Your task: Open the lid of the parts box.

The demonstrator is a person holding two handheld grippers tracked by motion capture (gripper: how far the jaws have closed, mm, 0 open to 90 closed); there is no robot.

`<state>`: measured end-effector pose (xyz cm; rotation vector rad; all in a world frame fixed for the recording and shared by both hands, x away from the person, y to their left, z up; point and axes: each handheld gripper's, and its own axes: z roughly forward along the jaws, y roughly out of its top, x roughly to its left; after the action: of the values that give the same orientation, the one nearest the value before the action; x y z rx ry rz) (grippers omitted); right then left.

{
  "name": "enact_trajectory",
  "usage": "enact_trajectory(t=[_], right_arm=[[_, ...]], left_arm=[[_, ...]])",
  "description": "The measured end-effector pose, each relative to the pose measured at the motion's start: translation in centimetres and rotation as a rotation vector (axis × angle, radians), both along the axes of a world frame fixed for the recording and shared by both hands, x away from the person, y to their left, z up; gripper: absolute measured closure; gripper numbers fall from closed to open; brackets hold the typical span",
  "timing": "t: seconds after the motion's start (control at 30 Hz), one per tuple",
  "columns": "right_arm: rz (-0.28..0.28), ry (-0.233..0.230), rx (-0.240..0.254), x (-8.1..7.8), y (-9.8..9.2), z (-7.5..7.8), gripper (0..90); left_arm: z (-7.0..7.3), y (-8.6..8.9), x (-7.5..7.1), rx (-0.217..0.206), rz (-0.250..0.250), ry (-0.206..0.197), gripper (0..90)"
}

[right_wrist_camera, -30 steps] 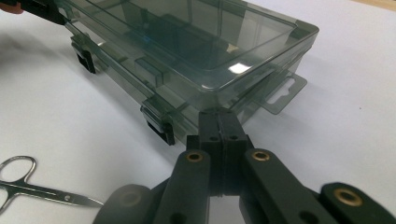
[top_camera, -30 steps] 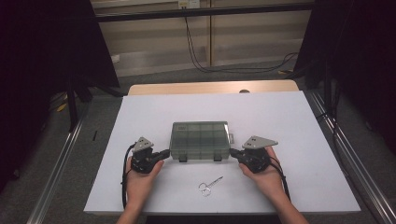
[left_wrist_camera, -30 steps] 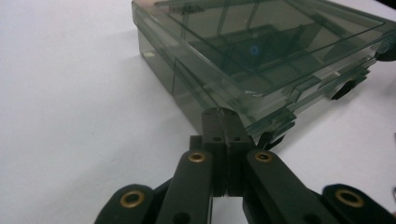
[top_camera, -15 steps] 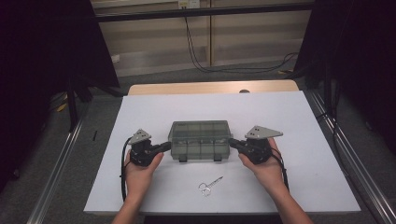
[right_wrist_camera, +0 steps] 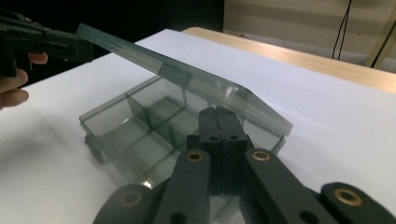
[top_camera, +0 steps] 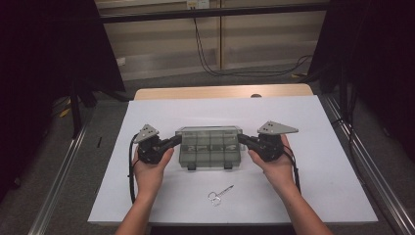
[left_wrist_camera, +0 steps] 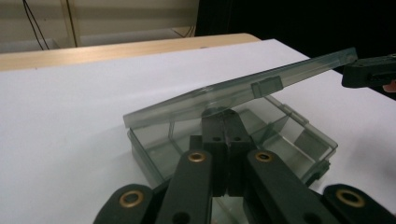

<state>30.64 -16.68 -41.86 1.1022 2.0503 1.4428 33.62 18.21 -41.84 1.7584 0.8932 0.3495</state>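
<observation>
Box (top_camera: pixel 209 151) of smoky clear plastic, rectangular, with a thin flat lid (left_wrist_camera: pixel 243 91) raised.

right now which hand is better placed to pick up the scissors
Right, slightly: the scissors lie just right of centre, nearer the right claw. Both it and the left claw are shut under the box lid.

Both forearms are reaching in from the near edge, spread apart. The left hand (top_camera: pixel 149 171) is gripping the left gripper (top_camera: pixel 177 140) with its tips pointing right; the right hand (top_camera: pixel 274 169) is holding the right gripper (top_camera: pixel 241 139) pointing left — the two are facing each other. Each pair of jaws is sitting pressed together — no gap between the fingers (left_wrist_camera: pixel 224 122).
</observation>
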Motion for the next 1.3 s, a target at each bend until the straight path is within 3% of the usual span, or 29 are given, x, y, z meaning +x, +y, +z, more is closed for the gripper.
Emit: enact_trajectory(t=[0.2,0.27,0.4,0.57,0.67,0.73,0.83,0.9,0.93,1.03,1.13,1.2,1.3], right_arm=[[-0.015,-0.021,0.005,1.3,0.4,0.5,90.0],[-0.02,-0.025,0.015,1.8,0.5,0.7,90.0],[-0.031,-0.026,0.013,2.6,0.6,1.1,90.0],[-0.041,-0.035,0.016,3.2,0.6,1.7,90.0],[-0.042,-0.035,0.02,3.5,0.4,2.0,90.0],[-0.049,-0.034,0.026,3.7,0.4,2.2,90.0],[-0.042,-0.04,0.024,4.1,0.2,2.3,90.0],[-0.046,-0.04,0.029,4.2,0.2,2.3,90.0],[-0.048,-0.037,0.034,4.3,0.2,2.4,90.0],[-0.046,-0.042,0.035,4.5,0.1,2.5,90.0],[-0.053,-0.043,0.044,5.0,0.0,2.6,90.0],[-0.054,-0.04,0.04,5.2,0.0,2.6,90.0],[-0.061,-0.042,0.043,5.4,0.0,2.7,90.0]], left_arm=[[0.3,-0.4,0.6,-0.017,0.023,-0.048,89.7],[0.3,-0.6,1.0,-0.016,0.043,-0.063,84.6],[0.5,-0.5,1.9,-0.015,0.053,-0.071,85.6],[0.6,-0.3,2.1,-0.017,0.032,-0.083,78.6],[0.7,0.0,1.9,-0.041,0.008,-0.093,76.4],[0.7,0.5,1.9,-0.051,-0.002,-0.101,65.9],[0.5,1.3,2.4,-0.088,0.022,-0.079,49.4],[0.5,1.4,2.6,-0.074,0.038,-0.064,33.2],[0.4,1.3,2.9,-0.08,0.051,-0.054,33.2],[0.0,1.2,3.9,-0.095,0.073,-0.009,0.9],[-0.2,1.0,4.8,-0.081,0.061,0.003,0.0],[-0.4,0.7,5.5,-0.013,0.073,-0.007,7.0],[-0.6,0.5,5.9,-0.008,0.088,-0.013,21.3]])
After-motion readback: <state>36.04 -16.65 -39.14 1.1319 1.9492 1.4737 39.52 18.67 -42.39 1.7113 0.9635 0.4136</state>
